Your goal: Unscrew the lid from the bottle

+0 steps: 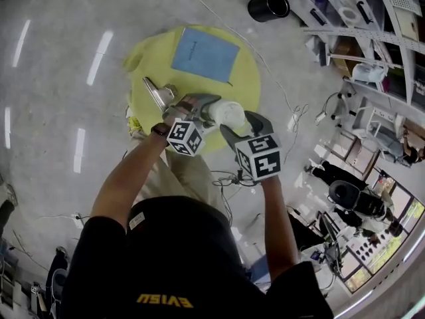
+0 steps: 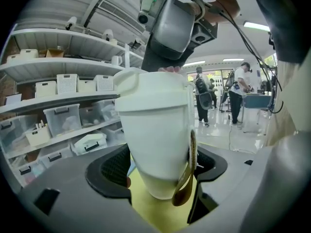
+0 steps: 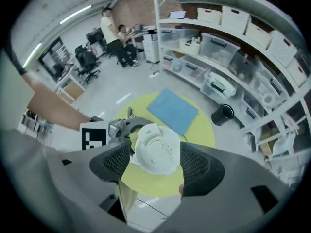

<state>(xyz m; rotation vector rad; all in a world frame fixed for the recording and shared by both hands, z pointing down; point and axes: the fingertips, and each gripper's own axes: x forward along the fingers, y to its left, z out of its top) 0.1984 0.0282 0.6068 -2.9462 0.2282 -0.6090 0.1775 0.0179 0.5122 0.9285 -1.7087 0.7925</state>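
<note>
A white bottle (image 1: 224,113) with a white lid (image 3: 155,152) is held in the air over the near edge of a round yellow table (image 1: 249,72). In the left gripper view the bottle's body (image 2: 155,130) fills the space between the jaws, and the left gripper (image 2: 158,174) is shut on it, both pads against its sides. A brown strap (image 2: 187,178) hangs down the bottle. The right gripper (image 3: 154,161) reaches over the lid end. Its pads stand close on either side of the lid without visibly pressing, so it is open.
A blue mat (image 1: 204,53) lies on the table's far half, and a metal tool (image 1: 156,93) sits at its left edge. A black bin (image 1: 268,6) stands on the floor beyond. Shelves with boxes (image 1: 372,18) line the right; cables trail across the floor.
</note>
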